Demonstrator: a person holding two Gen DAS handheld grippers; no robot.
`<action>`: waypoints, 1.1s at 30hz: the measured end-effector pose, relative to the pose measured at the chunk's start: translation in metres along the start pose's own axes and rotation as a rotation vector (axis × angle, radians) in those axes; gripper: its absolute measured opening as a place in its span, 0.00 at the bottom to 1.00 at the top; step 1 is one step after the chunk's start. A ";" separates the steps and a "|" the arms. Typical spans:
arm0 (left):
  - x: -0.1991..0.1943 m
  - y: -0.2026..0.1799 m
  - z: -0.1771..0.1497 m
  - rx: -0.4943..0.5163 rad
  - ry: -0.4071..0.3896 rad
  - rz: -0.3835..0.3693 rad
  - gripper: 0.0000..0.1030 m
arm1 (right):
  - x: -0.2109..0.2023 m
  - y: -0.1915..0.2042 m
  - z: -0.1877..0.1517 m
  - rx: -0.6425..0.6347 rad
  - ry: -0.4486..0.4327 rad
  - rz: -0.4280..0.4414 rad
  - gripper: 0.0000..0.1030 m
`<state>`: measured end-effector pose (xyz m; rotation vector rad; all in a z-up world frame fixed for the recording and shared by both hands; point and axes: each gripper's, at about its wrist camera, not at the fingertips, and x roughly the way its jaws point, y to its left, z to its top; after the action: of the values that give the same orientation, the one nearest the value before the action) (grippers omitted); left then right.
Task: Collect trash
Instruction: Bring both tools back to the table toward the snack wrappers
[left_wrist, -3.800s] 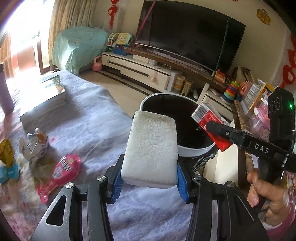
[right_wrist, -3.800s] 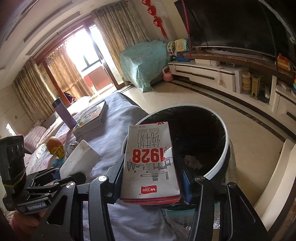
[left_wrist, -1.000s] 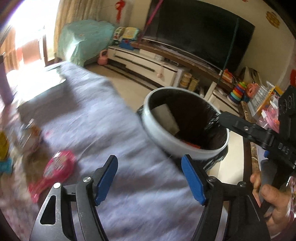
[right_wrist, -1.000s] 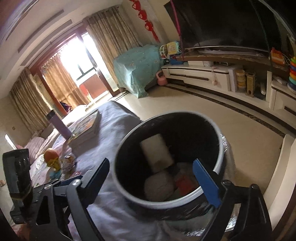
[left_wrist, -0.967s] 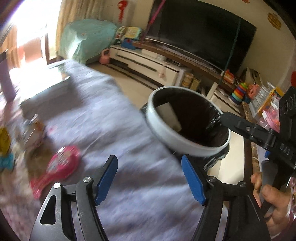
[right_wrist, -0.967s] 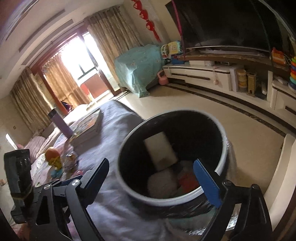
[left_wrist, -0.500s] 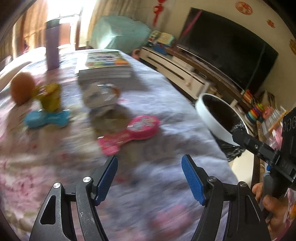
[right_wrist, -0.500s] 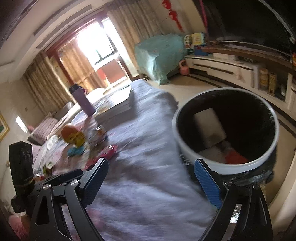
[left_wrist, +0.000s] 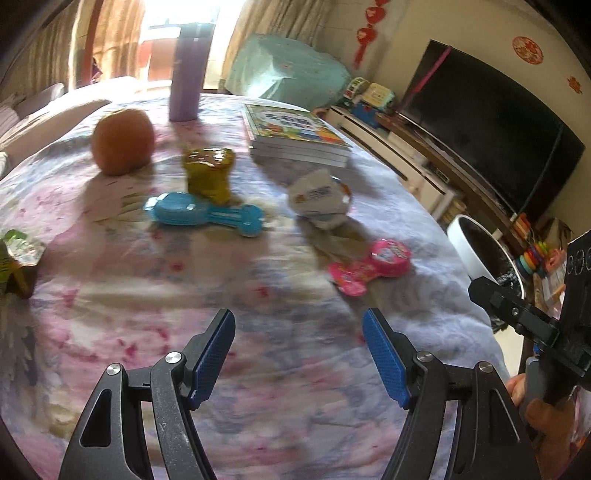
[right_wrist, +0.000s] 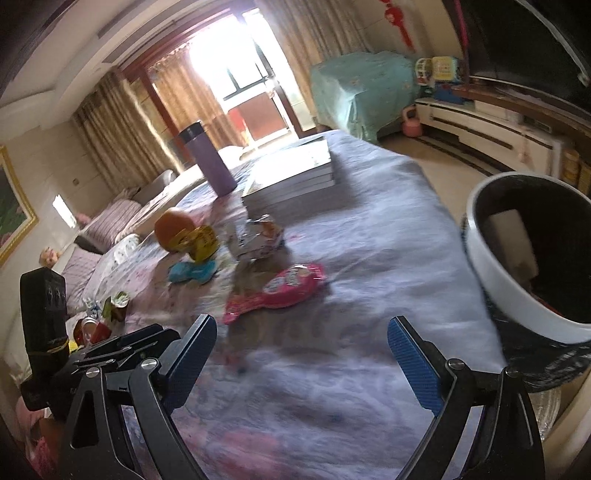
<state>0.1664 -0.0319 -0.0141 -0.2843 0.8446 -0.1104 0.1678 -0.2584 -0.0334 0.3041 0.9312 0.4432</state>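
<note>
My left gripper is open and empty above the floral tablecloth. My right gripper is open and empty too. On the cloth lie a pink wrapper, a crumpled white wrapper, a blue wrapper and a yellow crumpled packet. The white-rimmed trash bin stands off the table's right edge, with a white sponge and red carton inside.
An orange, a purple bottle and a stack of books sit at the far side. A green wrapper lies at the left edge. A TV and cabinet stand behind.
Both grippers have dropped the sponge and the milk carton into the bin and opened. Both have since swung left, away from the bin and over the table.
</note>
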 end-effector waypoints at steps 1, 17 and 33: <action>-0.001 0.004 0.001 -0.006 -0.003 0.005 0.69 | 0.002 0.002 0.001 -0.003 0.004 0.004 0.92; 0.008 0.042 0.031 -0.049 -0.022 0.070 0.72 | 0.032 0.031 0.023 -0.033 0.024 0.076 0.92; 0.061 0.058 0.092 -0.021 -0.004 0.094 0.74 | 0.085 0.033 0.058 -0.018 0.076 0.097 0.92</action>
<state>0.2743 0.0297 -0.0174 -0.2644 0.8544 -0.0135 0.2516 -0.1912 -0.0457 0.3185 0.9884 0.5556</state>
